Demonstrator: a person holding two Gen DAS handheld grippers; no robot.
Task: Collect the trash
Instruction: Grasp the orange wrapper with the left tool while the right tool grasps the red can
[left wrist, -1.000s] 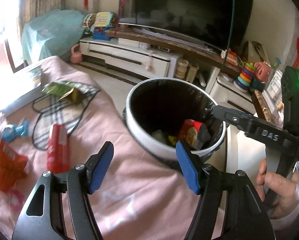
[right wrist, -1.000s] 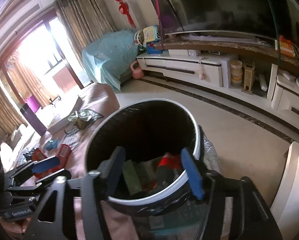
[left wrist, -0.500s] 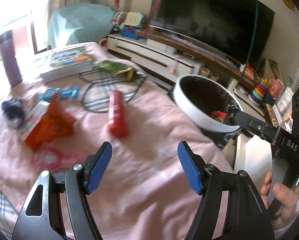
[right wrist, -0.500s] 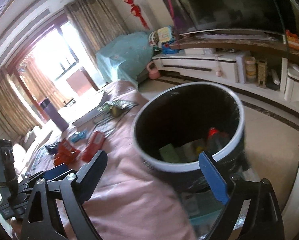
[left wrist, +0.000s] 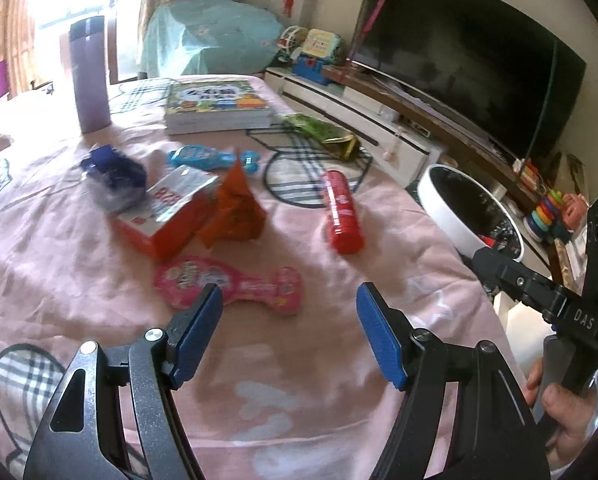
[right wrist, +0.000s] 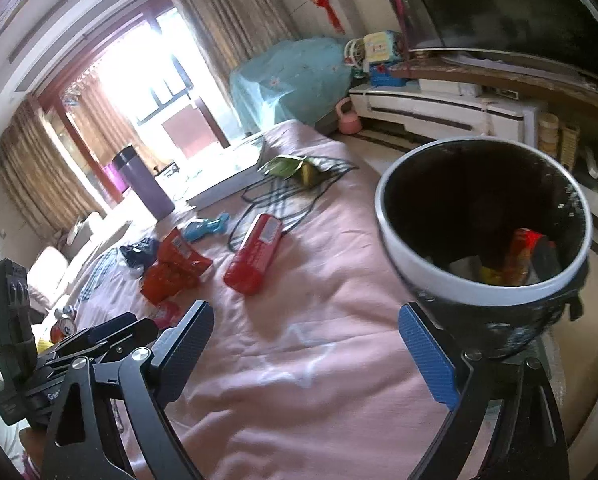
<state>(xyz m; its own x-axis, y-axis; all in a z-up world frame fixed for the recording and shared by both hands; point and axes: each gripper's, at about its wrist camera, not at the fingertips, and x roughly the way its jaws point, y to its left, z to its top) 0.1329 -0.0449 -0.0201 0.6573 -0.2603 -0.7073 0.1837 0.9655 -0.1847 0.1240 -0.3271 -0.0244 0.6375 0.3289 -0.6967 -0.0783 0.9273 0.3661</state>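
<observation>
A: How do the grippers stand?

B: The left gripper (left wrist: 289, 332) is spread wide with nothing between its blue pads, above the pink cloth (left wrist: 319, 400), just short of a pink wrapper (left wrist: 227, 284). The right gripper (right wrist: 305, 350) is equally wide and empty.

A: And the bin?

B: The white-rimmed trash bin (right wrist: 475, 286) sits at the cloth's edge, by the right gripper's far finger. Inside lie a red-orange packet (right wrist: 521, 256) and yellow and pale scraps; its depths are too dark to read.

A: The remaining trash?

B: A red tube (left wrist: 342, 212), an orange bag (left wrist: 237, 208) touching a red-and-white box (left wrist: 167, 216), and a blurred blue wrapper (left wrist: 113, 178), all on the cloth.
</observation>
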